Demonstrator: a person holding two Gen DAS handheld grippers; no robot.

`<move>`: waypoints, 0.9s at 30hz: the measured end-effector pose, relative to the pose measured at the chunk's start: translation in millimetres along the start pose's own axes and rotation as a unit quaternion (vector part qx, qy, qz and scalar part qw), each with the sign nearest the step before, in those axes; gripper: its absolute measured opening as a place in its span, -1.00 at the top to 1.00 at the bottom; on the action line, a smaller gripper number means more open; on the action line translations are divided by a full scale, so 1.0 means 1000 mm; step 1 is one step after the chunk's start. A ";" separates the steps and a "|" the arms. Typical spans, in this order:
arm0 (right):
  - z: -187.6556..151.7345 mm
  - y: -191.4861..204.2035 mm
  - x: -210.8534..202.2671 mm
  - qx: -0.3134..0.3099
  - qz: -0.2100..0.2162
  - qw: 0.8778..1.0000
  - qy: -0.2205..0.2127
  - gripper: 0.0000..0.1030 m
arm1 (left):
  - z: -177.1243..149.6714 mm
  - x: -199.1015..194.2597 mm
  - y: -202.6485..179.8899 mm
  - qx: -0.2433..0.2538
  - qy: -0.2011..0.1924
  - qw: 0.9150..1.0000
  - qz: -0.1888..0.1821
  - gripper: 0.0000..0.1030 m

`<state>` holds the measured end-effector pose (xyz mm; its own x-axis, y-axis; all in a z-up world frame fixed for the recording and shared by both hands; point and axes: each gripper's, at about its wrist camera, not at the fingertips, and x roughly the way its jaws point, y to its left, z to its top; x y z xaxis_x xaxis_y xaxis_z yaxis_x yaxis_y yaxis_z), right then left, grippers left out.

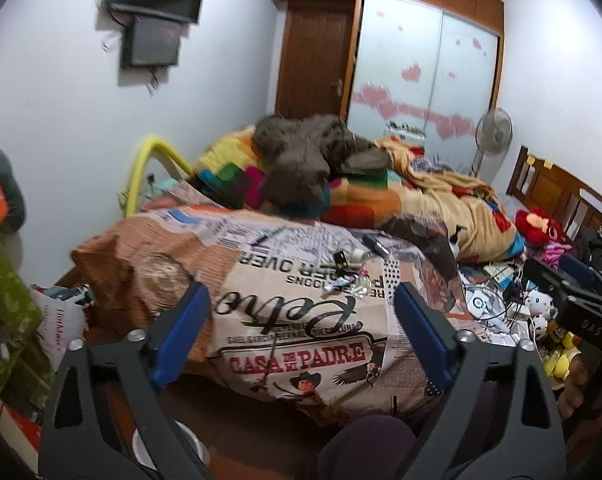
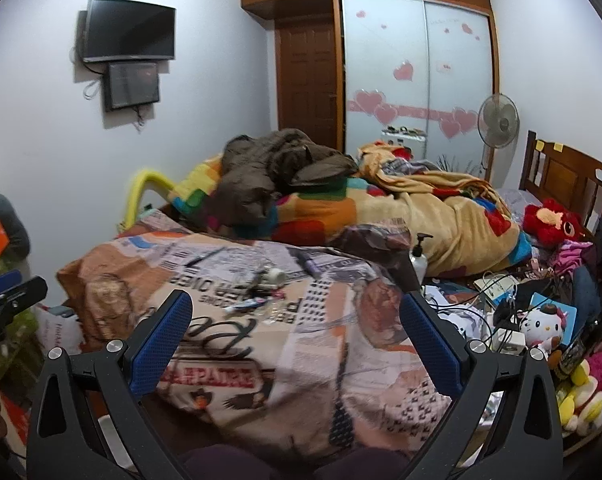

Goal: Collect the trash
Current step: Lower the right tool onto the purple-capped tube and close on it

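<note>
A small scatter of trash [image 1: 351, 276] lay on the bed's printed cover [image 1: 301, 344], ahead of and beyond both grippers. The left gripper [image 1: 301, 332] and right gripper [image 2: 297, 344] hung short of it, fingers spread and empty, neither clearly nearer.

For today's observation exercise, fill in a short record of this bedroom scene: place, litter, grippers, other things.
place: bed with printed cover
litter: small bits scattered mid-cover, none held
left gripper: open, empty
right gripper: open, empty
on bed: brown jacket, pump bottle
wall: TV
beside wardrobe: fan
</note>
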<state>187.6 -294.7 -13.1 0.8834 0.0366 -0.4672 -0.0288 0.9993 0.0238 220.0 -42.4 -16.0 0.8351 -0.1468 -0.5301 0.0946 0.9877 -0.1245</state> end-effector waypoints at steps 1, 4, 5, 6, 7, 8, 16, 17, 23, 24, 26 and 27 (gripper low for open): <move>0.002 -0.006 0.010 0.002 0.000 1.000 0.006 -1.00 | 0.003 0.016 -0.002 0.000 0.011 1.000 -0.005 -0.71; 0.007 -0.017 0.035 0.006 0.008 1.000 0.024 -1.00 | 0.009 0.055 -0.006 -0.003 0.032 0.999 -0.004 -0.71; 0.008 -0.020 0.045 0.005 0.011 0.999 0.031 -1.00 | 0.013 0.073 -0.007 -0.006 0.039 0.999 -0.001 -0.71; 0.010 -0.024 0.056 0.003 0.013 0.999 0.037 -1.00 | 0.015 0.086 -0.009 -0.008 0.046 0.999 0.001 -0.71; 0.011 -0.026 0.065 0.002 0.012 0.999 0.042 -1.00 | 0.017 0.099 -0.010 -0.011 0.054 0.998 0.000 -0.71; 0.012 -0.030 0.075 0.001 0.014 0.999 0.047 -1.00 | 0.020 0.116 -0.011 -0.017 0.065 0.998 -0.007 -0.71; 0.015 -0.056 0.166 0.022 0.049 0.992 0.115 -0.82 | 0.026 0.219 -0.016 -0.022 0.123 0.992 -0.017 -0.68; 0.013 -0.060 0.180 0.031 0.056 0.990 0.128 -0.74 | 0.025 0.234 -0.017 -0.021 0.130 0.991 -0.015 -0.62; 0.005 -0.078 0.247 0.057 0.078 0.978 0.184 -0.37 | 0.014 0.296 -0.015 -0.026 0.175 0.984 -0.037 -0.32; 0.004 -0.078 0.257 0.057 0.079 0.977 0.192 -0.33 | 0.012 0.303 -0.016 -0.026 0.180 0.982 -0.041 -0.28; 0.003 -0.079 0.276 0.054 0.082 0.974 0.203 -0.27 | 0.005 0.320 -0.022 -0.021 0.193 0.980 -0.051 -0.20; 0.003 -0.079 0.285 0.048 0.083 0.974 0.207 -0.24 | 0.002 0.324 -0.023 -0.019 0.198 0.979 -0.054 -0.17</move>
<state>442.5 -363.0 -145.7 0.6049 0.2168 -0.7662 -0.0931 0.9749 0.2024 489.7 -112.5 -182.9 0.5458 -0.2662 -0.7945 0.1437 0.9639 -0.2243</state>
